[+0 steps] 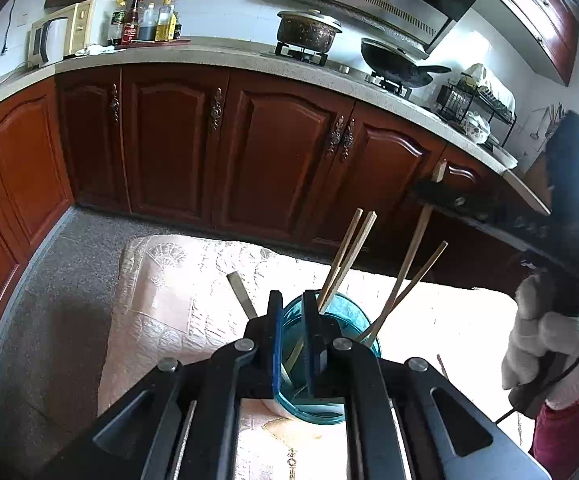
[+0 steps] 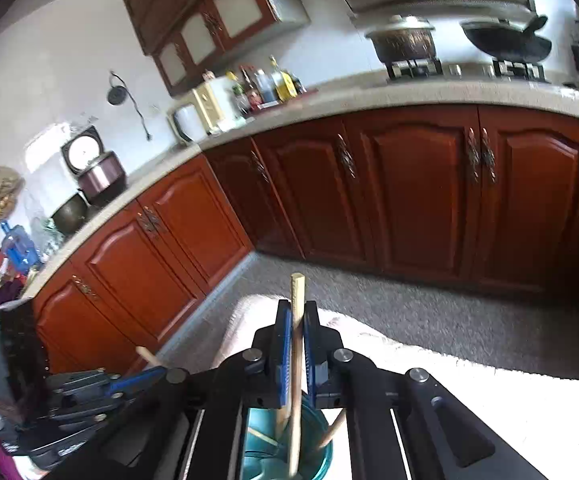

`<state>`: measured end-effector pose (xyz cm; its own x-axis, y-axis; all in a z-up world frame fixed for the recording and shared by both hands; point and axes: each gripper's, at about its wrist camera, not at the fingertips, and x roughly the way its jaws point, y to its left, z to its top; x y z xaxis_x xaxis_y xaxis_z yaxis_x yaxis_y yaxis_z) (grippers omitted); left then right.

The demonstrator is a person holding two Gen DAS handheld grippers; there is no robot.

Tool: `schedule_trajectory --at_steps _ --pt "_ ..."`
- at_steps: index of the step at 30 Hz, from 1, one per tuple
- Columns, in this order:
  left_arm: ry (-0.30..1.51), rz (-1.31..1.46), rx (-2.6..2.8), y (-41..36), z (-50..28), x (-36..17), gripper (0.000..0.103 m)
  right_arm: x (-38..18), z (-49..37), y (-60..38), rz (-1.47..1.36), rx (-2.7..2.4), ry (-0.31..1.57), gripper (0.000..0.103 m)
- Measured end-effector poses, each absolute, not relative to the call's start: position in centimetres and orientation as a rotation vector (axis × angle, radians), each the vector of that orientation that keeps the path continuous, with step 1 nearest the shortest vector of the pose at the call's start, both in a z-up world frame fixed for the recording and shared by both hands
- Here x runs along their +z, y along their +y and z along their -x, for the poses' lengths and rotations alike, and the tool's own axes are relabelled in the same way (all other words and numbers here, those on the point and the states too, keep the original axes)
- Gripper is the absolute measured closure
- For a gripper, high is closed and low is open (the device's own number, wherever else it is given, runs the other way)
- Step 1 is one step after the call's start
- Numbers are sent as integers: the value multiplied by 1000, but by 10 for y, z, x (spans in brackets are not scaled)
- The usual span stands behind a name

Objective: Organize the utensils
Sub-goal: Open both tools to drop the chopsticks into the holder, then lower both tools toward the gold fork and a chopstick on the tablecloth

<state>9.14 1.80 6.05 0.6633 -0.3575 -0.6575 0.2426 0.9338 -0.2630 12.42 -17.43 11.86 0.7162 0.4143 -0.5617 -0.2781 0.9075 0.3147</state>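
A teal glass cup (image 1: 331, 364) stands on the white embroidered cloth (image 1: 161, 300) with several wooden chopsticks (image 1: 347, 256) leaning in it. My left gripper (image 1: 292, 312) is shut on the cup's near wall, one pad outside and one inside. My right gripper (image 2: 297, 320) is shut on one more chopstick (image 2: 297, 344), which stands nearly upright with its lower end inside the cup (image 2: 321, 452). In the left wrist view that right gripper (image 1: 435, 194) hangs at the upper right, above the cup, with the held chopstick (image 1: 417, 236) slanting down into it.
A flat grey utensil handle (image 1: 241, 296) lies on the cloth just beyond the cup. A white-gloved hand (image 1: 545, 344) holds the right gripper. The left gripper (image 2: 145, 378) shows at the lower left. Red-brown cabinets (image 1: 273, 152) and a grey floor (image 1: 49, 280) lie beyond the table.
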Motion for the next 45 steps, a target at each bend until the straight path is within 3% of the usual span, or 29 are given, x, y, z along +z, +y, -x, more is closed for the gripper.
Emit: schedule_trajectory --at_steps 13,16,18,23,27,30,34,38,45 --pt "778 157 -323 22 -84 61 92 153 -111 -171 -217 378 565 96" --pt "780 172 -325 23 -83 60 84 150 -112 -166 -188 372 581 96" --pt "782 187 -325 23 -82 58 68 134 -114 -162 -175 358 614 96" --pt "801 181 -329 19 -77 51 61 92 -121 -160 -200 357 723 96" --pt "810 176 -323 15 -72 48 56 75 -123 -164 -190 356 773 90" --pt "816 176 -310 12 -68 44 51 76 -115 -169 -193 373 768 77" --pt "831 166 -288 9 -65 39 49 84 -99 -173 -166 366 760 71" --pt "821 149 -257 7 -58 38 46 92 -79 -177 -164 367 742 54" --pt "785 96 -227 3 -39 43 42 102 -40 -186 -165 335 698 48"
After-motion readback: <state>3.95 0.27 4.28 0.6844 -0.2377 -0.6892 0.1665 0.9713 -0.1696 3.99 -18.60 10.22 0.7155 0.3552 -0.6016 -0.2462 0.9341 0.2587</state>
